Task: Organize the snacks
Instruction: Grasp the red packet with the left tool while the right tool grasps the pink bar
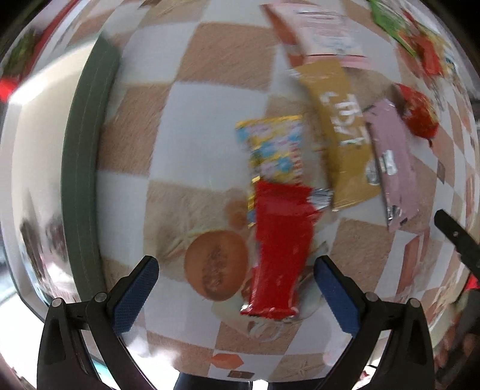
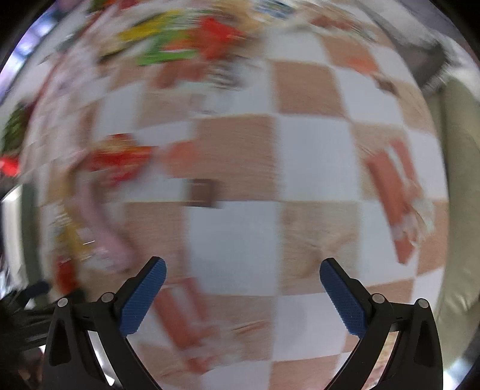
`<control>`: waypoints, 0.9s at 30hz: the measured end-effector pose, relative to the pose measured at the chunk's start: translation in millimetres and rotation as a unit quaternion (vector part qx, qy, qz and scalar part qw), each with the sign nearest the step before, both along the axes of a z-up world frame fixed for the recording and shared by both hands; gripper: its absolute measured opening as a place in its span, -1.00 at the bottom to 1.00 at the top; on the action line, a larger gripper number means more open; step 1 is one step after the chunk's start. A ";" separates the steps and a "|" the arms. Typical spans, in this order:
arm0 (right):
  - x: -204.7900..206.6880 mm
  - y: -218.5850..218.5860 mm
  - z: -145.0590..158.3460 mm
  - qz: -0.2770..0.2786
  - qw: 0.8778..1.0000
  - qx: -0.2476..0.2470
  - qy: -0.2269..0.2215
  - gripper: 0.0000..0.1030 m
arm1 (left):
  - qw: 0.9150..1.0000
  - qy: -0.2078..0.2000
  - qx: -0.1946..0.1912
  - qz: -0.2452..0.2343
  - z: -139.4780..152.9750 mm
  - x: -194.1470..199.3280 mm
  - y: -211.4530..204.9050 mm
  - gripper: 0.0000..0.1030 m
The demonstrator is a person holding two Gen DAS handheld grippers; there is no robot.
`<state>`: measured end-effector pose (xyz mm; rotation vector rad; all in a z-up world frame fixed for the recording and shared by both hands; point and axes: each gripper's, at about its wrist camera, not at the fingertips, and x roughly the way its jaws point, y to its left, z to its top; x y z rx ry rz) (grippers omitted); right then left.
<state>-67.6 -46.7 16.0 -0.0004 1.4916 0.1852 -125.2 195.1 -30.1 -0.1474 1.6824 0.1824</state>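
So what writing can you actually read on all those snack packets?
Nothing can be read for sure.
Mustard-yellow packet: large white characters, upside down and blurred, unreadable.
Pink box: print smeared.
Mauve bar wrapper: small label too blurred.
Right wrist view: all motion blur.

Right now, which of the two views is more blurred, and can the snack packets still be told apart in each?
Left wrist view: mild motion blur; the red packet, the gold packet and the pink packet remain distinct, though their print is unreadable. Right wrist view: heavy smear; the snacks at the upper left are only colour streaks, while the right gripper stays sharp. Both views bend the checkered cloth.
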 end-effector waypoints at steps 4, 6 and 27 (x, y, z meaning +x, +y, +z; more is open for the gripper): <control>0.4 53.0 10.1 0.103 0.995 0.018 -0.003 1.00 | 1.000 -0.009 0.003 -0.021 1.5 1.6 -9.3 0.85; 3.9 74.8 7.1 0.129 0.991 0.017 0.003 1.00 | 1.000 -0.012 -0.013 -0.016 3.9 0.1 -10.4 0.71; -15.8 88.4 13.5 0.115 0.990 0.052 0.069 -0.38 | 0.993 -0.071 -0.065 -0.072 57.0 -52.2 18.2 -0.57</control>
